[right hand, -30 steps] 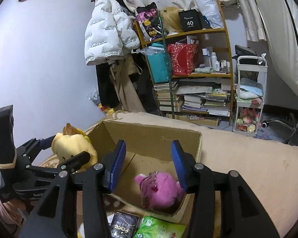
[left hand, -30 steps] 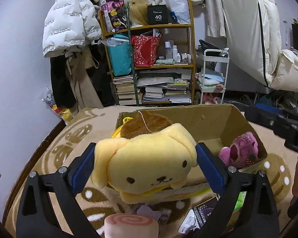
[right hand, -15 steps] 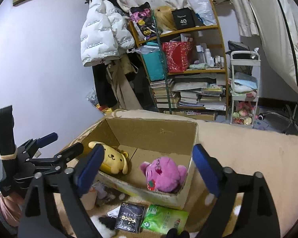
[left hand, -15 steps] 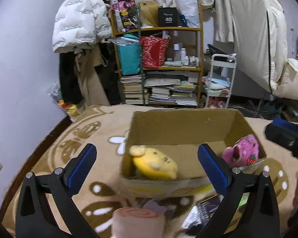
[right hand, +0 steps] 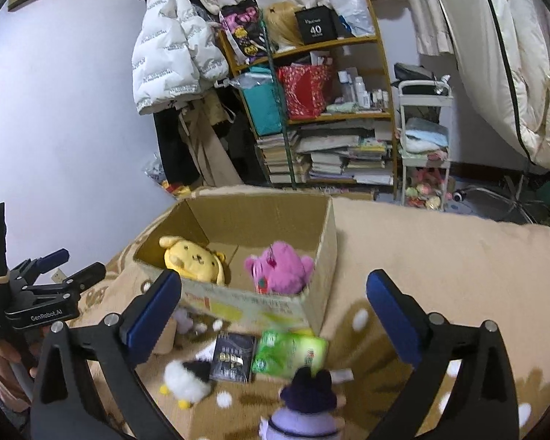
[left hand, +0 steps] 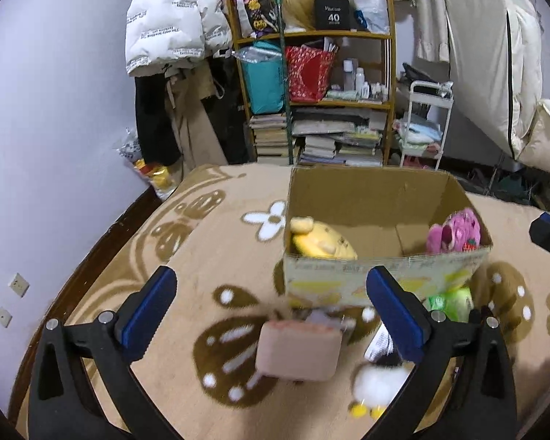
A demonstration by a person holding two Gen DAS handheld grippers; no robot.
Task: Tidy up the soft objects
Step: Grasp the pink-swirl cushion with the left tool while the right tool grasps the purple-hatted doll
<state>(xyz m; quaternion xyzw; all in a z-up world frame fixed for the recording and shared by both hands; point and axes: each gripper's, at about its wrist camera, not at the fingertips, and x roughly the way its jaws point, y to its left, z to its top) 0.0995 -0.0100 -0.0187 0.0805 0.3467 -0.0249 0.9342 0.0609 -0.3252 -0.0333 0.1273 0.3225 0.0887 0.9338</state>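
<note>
An open cardboard box (left hand: 366, 190) (right hand: 260, 220) stands on the patterned blanket. Inside it lie a yellow dog plush (left hand: 322, 244) (right hand: 194, 260) on the left and a pink plush (left hand: 456, 233) (right hand: 278, 267) on the right. My left gripper (left hand: 270, 275) (right hand: 80, 262) is open and holds nothing, back from the box's near wall. Right gripper (right hand: 274, 275): its jaws are opening wide, with nothing between them. In front of the box lie a pink roll cushion (left hand: 299, 352), a white bird plush (left hand: 377, 385) (right hand: 185, 379) and a purple plush with a dark hat (right hand: 308, 403).
A green packet (right hand: 289, 352) and a black packet (right hand: 233, 355) lie against the box's front. A small lilac toy (right hand: 183, 321) sits by its corner. Behind the blanket stand a crowded bookshelf (left hand: 319, 110), a white trolley (right hand: 425, 139) and hanging coats (left hand: 172, 25).
The yellow plush left my left gripper's jaws and now lies in the box. The right jaws went from narrow to wide. Both grippers drew back from the box.
</note>
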